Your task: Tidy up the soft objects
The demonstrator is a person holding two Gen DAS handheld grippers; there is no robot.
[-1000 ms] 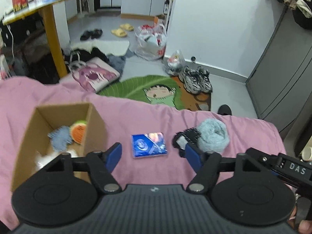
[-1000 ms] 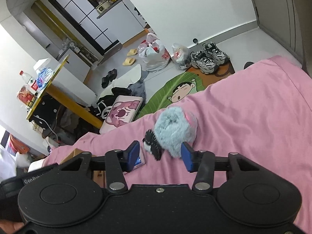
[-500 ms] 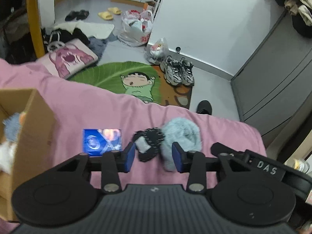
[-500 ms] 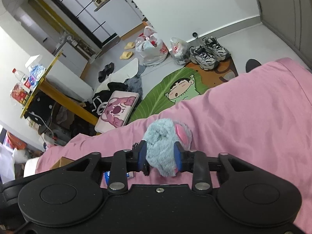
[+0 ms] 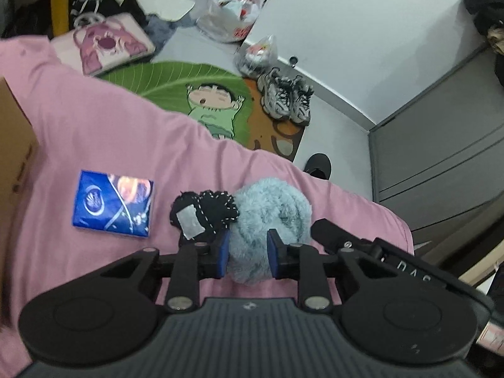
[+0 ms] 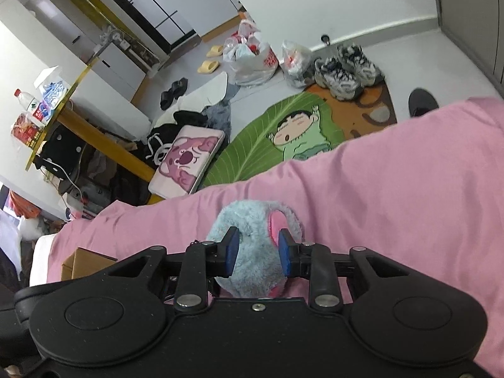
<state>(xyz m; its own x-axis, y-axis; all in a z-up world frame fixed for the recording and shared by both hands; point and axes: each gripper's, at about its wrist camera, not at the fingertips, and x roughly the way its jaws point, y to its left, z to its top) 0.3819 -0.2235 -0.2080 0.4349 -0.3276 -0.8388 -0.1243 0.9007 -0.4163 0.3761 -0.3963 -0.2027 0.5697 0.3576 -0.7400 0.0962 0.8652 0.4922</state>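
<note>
Plush toy (image 5: 271,214), near the bed's (image 5: 104,132) far edge, sits pinched between both closing claws, left claw (image 5: 247,256) and right claw (image 6: 256,253), so opposing pulls could tear it free or drag the black knit piece (image 5: 204,211) along.

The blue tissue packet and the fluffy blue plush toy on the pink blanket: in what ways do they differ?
The blue tissue packet is flat, rectangular and glossy with a printed design; the fluffy blue plush toy is rounded, furry and paler. The packet lies free, apart from both grippers; the toy sits between the closing jaws of the left gripper and the right gripper. Both rest on the pink blanket.
</note>
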